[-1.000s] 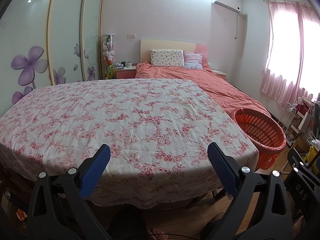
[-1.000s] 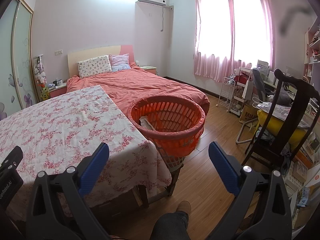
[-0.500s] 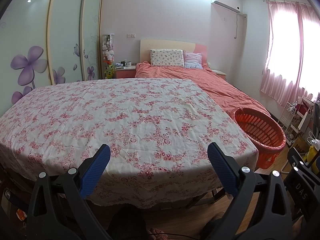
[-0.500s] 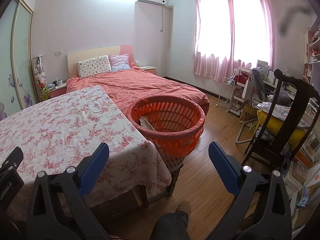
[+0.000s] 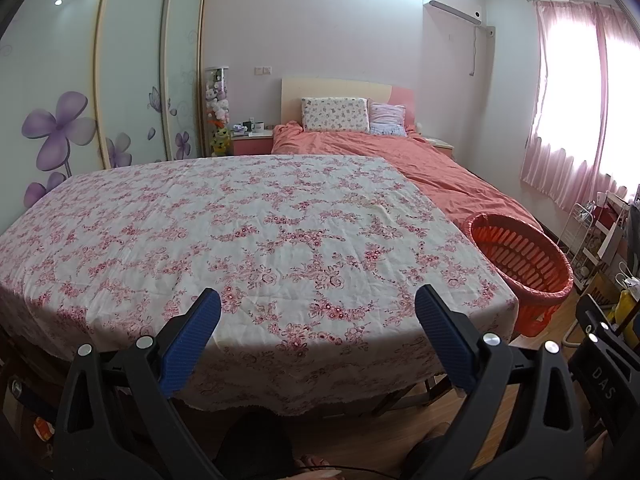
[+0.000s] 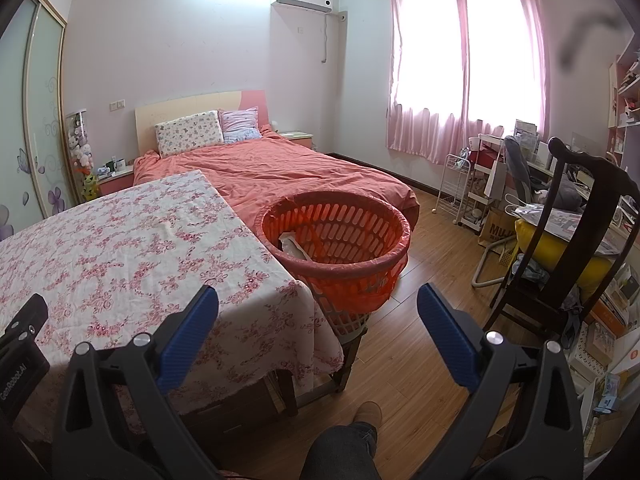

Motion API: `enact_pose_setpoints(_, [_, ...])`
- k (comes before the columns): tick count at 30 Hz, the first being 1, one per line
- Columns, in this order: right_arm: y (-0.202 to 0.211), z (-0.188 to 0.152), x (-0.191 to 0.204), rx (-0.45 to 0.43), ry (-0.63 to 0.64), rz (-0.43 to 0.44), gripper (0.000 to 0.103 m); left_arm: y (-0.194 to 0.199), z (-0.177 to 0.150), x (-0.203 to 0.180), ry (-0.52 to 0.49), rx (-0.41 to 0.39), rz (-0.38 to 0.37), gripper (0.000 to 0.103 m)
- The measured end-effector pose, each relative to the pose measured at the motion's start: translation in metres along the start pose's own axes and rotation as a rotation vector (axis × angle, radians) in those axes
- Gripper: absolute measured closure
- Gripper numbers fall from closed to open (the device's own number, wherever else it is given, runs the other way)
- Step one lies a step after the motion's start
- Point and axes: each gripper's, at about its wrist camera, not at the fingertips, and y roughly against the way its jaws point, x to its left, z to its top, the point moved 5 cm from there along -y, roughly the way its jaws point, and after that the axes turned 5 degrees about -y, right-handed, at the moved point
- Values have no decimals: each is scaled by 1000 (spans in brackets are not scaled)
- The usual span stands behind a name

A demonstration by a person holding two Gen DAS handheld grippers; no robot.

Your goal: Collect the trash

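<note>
An orange slatted basket [image 6: 340, 236] lined with a red bag stands at the table's right corner, and a pale crumpled piece of trash [image 6: 294, 246] lies inside it. The same basket [image 5: 520, 258] shows at the right of the left wrist view. My left gripper [image 5: 318, 316] is open over the near edge of the floral tablecloth [image 5: 248, 232], nothing between its blue pads. My right gripper [image 6: 318, 314] is open too, held in front of the basket and the table corner, holding nothing. No trash shows on the cloth.
A bed with an orange cover [image 6: 288, 172] lies behind the table. A dark wooden chair [image 6: 560, 240] with a yellow cushion, a white wire rack [image 6: 454, 188] and cluttered shelves fill the right side. A person's leg and shoe [image 6: 360, 420] are on the wooden floor below.
</note>
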Motion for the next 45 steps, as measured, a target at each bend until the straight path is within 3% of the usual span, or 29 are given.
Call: enact_pose_setpoints(45, [0,0,1,2,0,0,6,-5,-1,-2,-39,16,2,7])
